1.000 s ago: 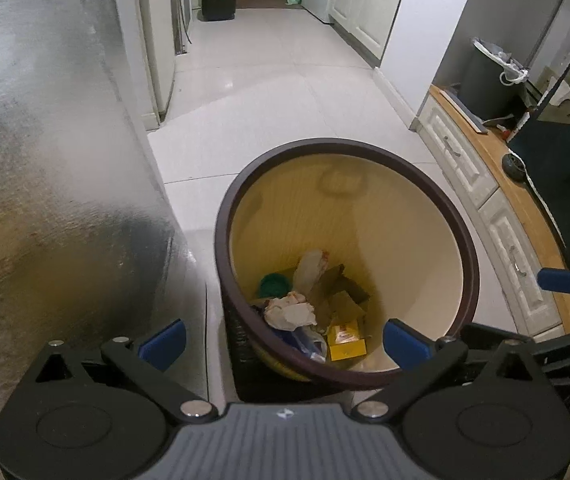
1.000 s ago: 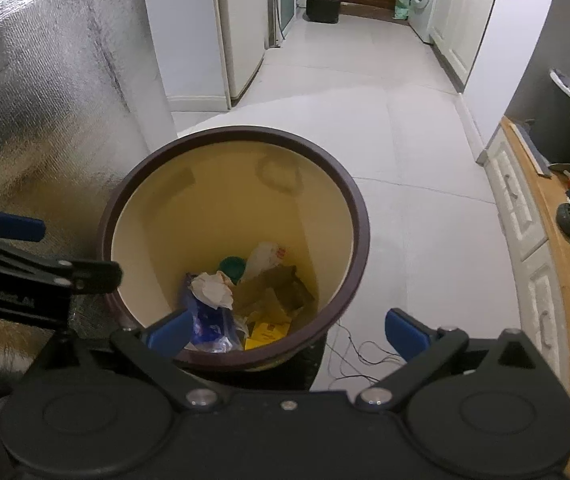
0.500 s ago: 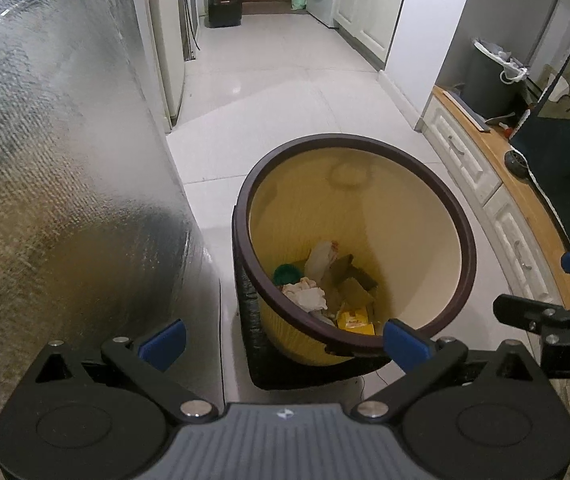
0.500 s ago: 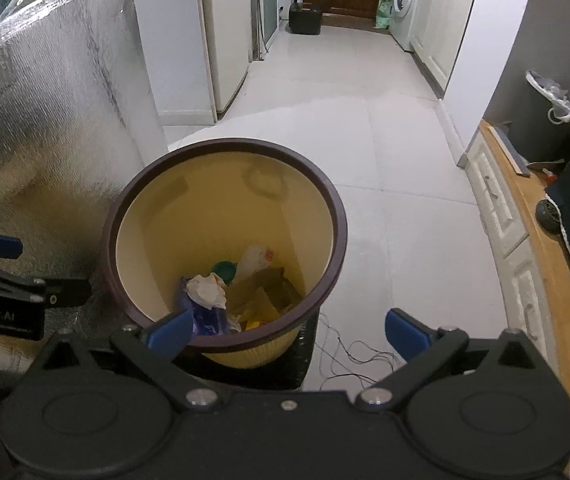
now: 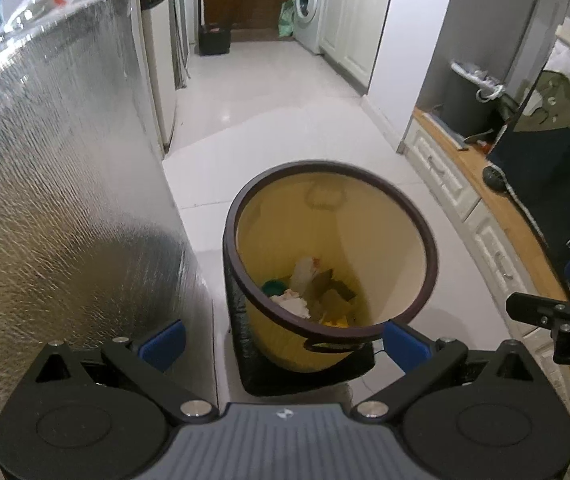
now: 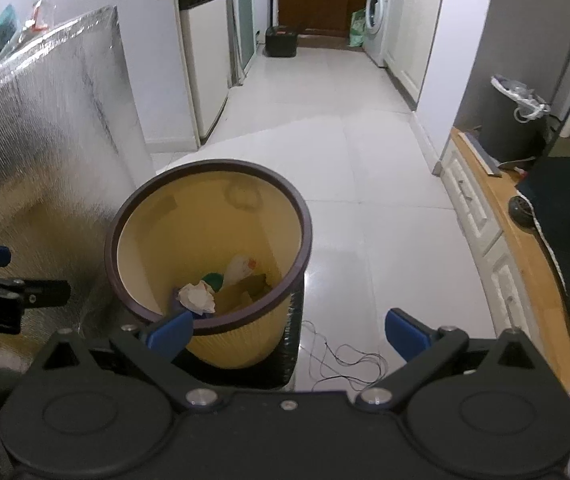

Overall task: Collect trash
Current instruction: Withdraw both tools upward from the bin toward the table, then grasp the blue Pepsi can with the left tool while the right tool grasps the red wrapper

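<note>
- Your left gripper and right gripper both hang above the floor with jaws spread wide and nothing between the blue pads. You carry no trash in either.
- Just beyond both grippers stands one yellow bin with a dark brown rim, on a black base on the white tiled floor. It sits just beside the silver foil-covered panel on the left.
- Trash already lies at the bottom of the bin: one crumpled white wad, one green round piece, one pale wrapper with an orange spot, some brown cardboard and something yellow. Judged from this, deposits are made; the bin is well short of full.
- One tangle of thin dark wire lies on the floor right of the bin; whether it counts as trash I cannot tell.
- No other loose litter shows on the near floor, so what is left is unclear.
- Far right: one dark bin with a white liner on the wooden ledge.
- Far end: one washing machine, one black box.
</note>
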Motion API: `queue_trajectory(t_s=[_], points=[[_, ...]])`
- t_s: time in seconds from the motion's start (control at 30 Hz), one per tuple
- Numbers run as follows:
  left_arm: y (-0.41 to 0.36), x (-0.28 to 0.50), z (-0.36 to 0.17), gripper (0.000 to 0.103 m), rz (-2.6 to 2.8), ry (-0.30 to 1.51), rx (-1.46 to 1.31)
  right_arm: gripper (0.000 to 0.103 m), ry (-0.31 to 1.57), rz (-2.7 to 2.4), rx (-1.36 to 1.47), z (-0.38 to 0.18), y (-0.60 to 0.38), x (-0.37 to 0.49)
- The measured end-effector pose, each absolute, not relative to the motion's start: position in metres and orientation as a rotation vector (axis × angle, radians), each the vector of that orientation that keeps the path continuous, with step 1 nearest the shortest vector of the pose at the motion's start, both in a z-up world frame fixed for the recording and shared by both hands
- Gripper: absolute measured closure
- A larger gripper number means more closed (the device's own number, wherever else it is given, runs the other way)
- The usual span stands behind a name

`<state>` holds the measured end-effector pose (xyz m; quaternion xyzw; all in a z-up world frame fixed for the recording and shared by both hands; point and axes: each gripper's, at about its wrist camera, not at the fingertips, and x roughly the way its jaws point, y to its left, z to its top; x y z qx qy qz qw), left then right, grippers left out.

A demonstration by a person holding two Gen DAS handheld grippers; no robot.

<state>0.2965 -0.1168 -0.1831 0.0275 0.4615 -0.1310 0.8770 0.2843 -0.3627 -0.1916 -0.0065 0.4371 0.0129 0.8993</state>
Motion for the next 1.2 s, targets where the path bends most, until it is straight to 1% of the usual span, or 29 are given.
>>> queue_trajectory(t_s=[0.37,0.7,0.93,1.2], points=[[-0.112,0.257,-0.132,0.000,-0.338,0.809,0.043,0.000,0.778,-0.021,0.038,-0.155,-0.378,0.236],[-0.085,0.226,-0.063,0.000,-0.373,0.604,0.039,0.000,0.611,0.037,0.036,-0.105,-0.354,0.215],[-0.047,0.215,-0.017,0.000,-0.329,0.473,0.050,0.000,0.503,0.116,0.020,-0.066,-0.315,0.218],[0.025,0.222,0.021,0.000,-0.229,0.389,0.022,0.000,0.401,0.212,-0.018,-0.024,-0.261,0.234]])
